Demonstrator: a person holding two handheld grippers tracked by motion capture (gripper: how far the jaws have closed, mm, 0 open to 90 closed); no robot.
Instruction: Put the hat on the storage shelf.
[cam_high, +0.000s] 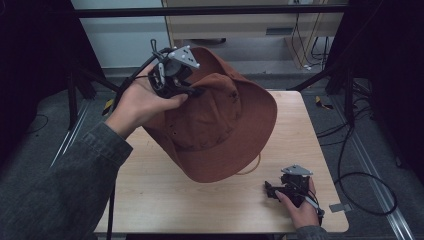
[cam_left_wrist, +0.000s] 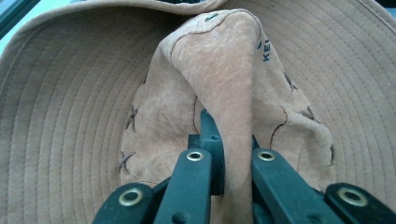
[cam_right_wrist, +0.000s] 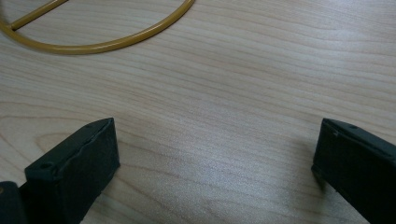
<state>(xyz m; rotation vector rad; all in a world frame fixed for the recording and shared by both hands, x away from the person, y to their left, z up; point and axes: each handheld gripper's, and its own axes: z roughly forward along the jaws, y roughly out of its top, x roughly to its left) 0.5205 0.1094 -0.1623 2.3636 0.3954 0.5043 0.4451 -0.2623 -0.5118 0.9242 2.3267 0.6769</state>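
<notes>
Nearest the person, at the front right corner of the pale wooden table (cam_high: 150, 200), the right gripper (cam_high: 271, 190) rests low over the surface in the person's right hand (cam_high: 302, 210); in the right gripper view its two black jaws stand wide apart with bare wood between them, holding nothing. Just beyond it lies a thin mustard-yellow ring of rounded wire or tubing (cam_right_wrist: 116, 44), flat on the table, its near arc visible in the high view at the lower edge of the hat. Further in, the wide-brimmed rust-brown fabric hat (cam_high: 225, 130) hangs tilted above the table's middle, its brim edge low over the wood; whether it touches the surface cannot be told. At the far left, the left gripper (cam_high: 192, 91), held in the person's left hand (cam_high: 137, 102), has its jaws clamped tight on a pinched fold of the hat's crown; the left gripper view shows that fold (cam_left_wrist: 233, 116) squeezed between the black jaws, with the stitched rings of the brim spreading behind it.
</notes>
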